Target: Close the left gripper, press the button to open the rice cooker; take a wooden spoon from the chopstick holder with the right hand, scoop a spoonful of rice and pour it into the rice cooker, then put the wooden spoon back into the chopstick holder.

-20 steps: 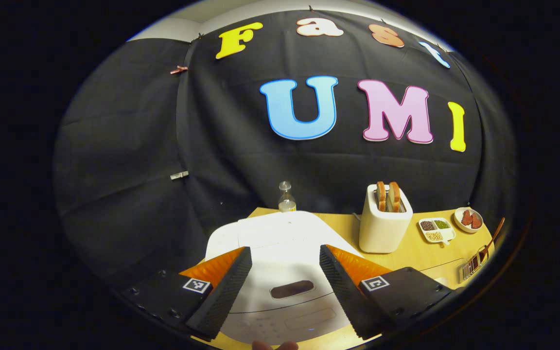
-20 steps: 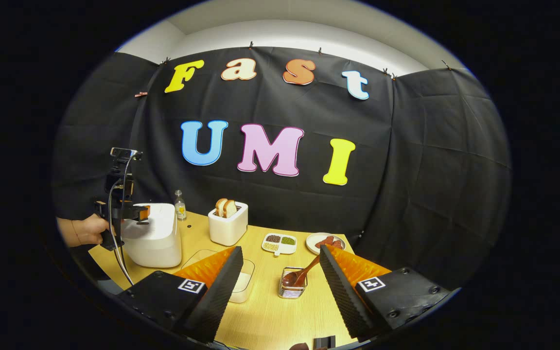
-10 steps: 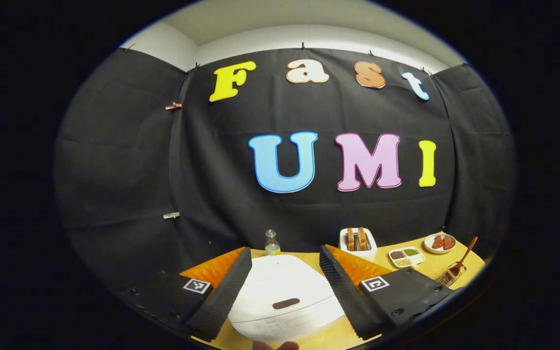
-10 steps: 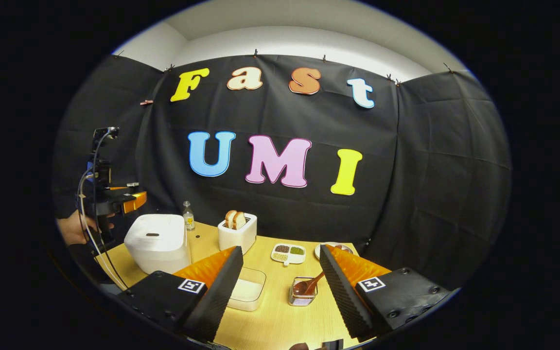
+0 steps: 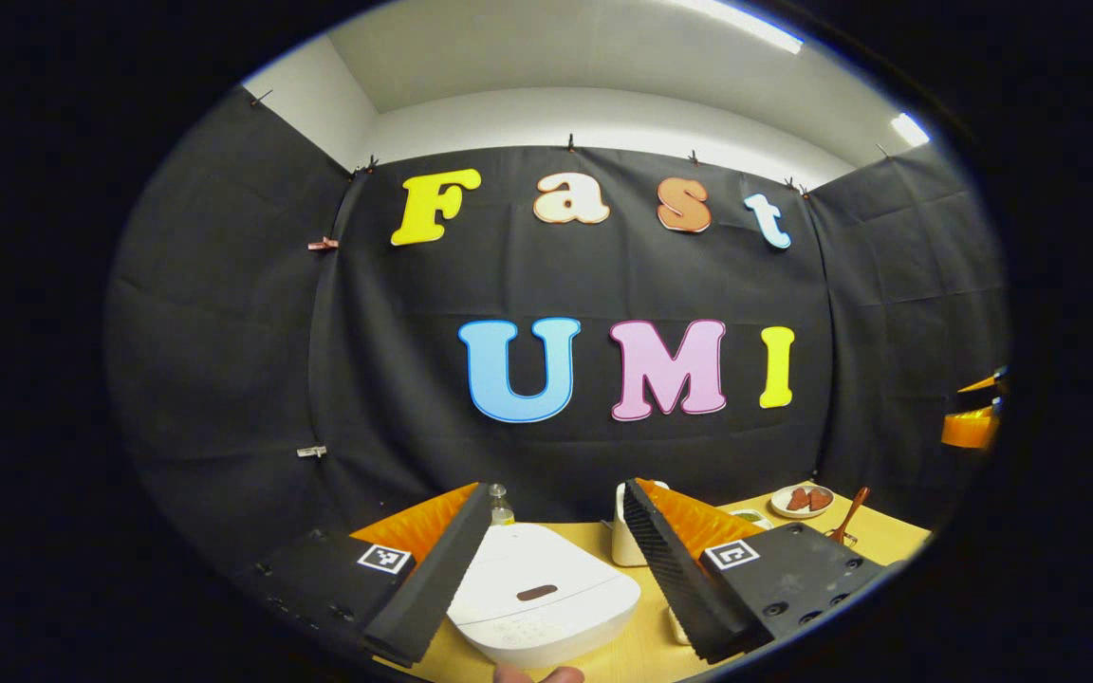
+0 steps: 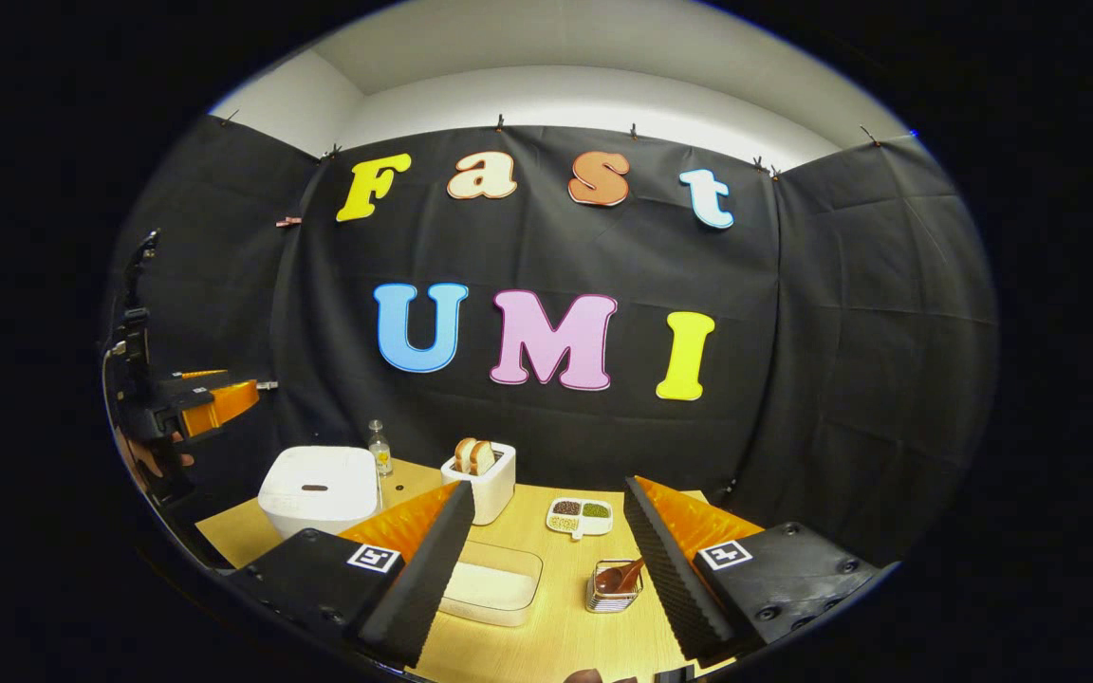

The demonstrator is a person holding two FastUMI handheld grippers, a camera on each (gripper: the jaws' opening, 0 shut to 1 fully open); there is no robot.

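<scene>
Rice cooker (image 5: 537,593) lid down; both grippers gaping.

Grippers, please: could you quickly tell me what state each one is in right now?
Left gripper: open, holding nothing, above the cooker.
Right gripper: open, holding nothing.

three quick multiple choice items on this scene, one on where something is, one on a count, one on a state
1. Where is the wooden spoon?
A. in the chopstick holder
B. on the rice cooker
C. in the toaster

2. How many bread slices stand in the toaster?
A. none
B. two
C. four

3. The rice cooker lid is
A. shut
B. wide open
C. lying on the table

Answers: 1 A, its bowl sits in the wire holder. 2 B, two slices poke from the top. 3 A, the lid lies flat on the body.
</scene>
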